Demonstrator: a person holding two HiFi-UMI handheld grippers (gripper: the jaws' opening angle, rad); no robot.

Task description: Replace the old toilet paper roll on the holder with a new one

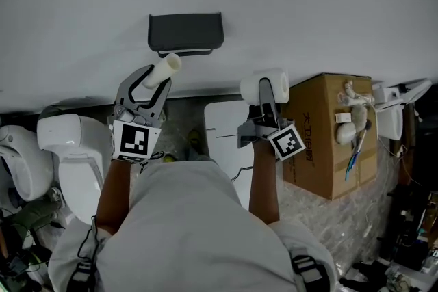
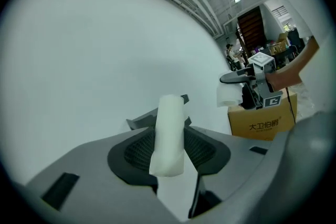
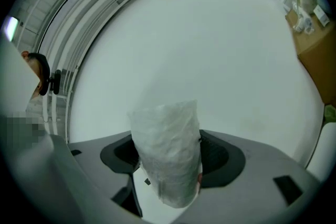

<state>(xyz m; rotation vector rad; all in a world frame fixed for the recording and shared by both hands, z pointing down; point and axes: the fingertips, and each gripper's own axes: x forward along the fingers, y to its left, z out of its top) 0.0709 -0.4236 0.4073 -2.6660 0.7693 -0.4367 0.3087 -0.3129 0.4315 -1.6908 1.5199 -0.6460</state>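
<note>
A dark empty holder [image 1: 185, 32] hangs on the white wall. Just below it and slightly to the left, my left gripper [image 1: 157, 81] is shut on a thin, nearly used-up white roll [image 1: 165, 69], which sticks up towards the holder. In the left gripper view that thin roll [image 2: 169, 134] stands between the jaws, with the holder [image 2: 137, 123] partly hidden behind it. My right gripper [image 1: 265, 91] is shut on a full new roll [image 1: 264, 84], held near the wall to the holder's lower right. In the right gripper view the new roll [image 3: 168, 160] shows a crinkled clear wrap.
A white toilet [image 1: 68, 147] stands at the left. A cardboard box [image 1: 327, 137] with small items on top sits at the right, also seen as the cardboard box [image 2: 262, 124] in the left gripper view. A white panel [image 1: 224, 125] and bubble wrap [image 1: 342, 215] lie on the floor.
</note>
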